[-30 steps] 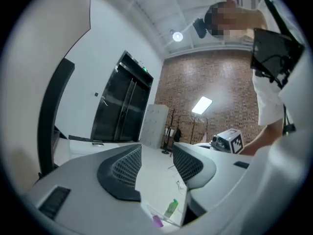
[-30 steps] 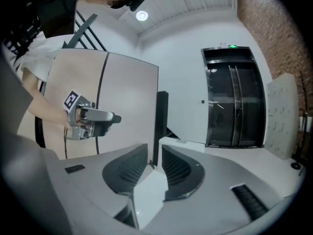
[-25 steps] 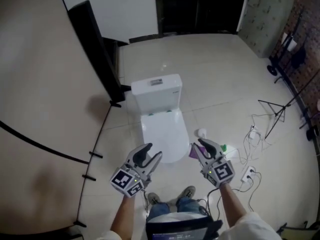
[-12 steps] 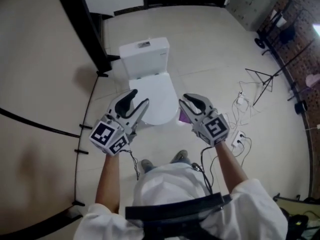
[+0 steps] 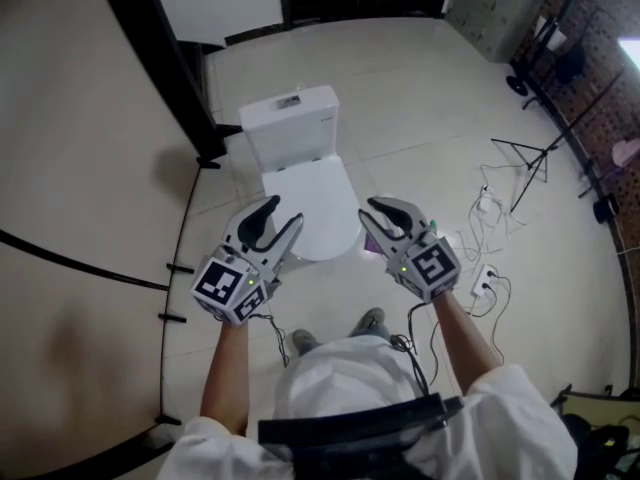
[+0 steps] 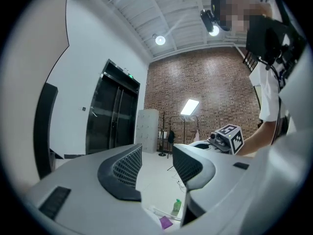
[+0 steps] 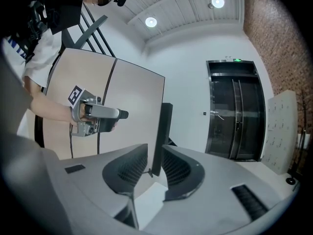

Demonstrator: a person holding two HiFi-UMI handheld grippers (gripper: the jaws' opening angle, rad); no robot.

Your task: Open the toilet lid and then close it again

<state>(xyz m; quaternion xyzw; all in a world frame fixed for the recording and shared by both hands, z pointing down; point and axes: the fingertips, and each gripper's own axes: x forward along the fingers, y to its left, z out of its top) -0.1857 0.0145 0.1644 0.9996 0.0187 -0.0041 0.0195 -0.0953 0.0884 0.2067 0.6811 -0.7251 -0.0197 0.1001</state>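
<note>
While the toilet lid (image 5: 312, 200) lies shut on the bowl at the person's twelve o'clock, the left gripper (image 5: 281, 216) hovers near its seven o'clock edge and the right gripper (image 5: 371, 212) near its four o'clock. Both pairs of jaws stand apart, the right pair narrowly, and nothing lies between them. The cistern (image 5: 290, 125) adjoins the lid at twelve o'clock.

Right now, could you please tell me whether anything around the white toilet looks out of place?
Nothing looks damaged or spilled; the white ceramic toilet has its lid down. Only the pale tiled floor to its right is untidy: loose white cables and a white power strip sprawl there.
</note>
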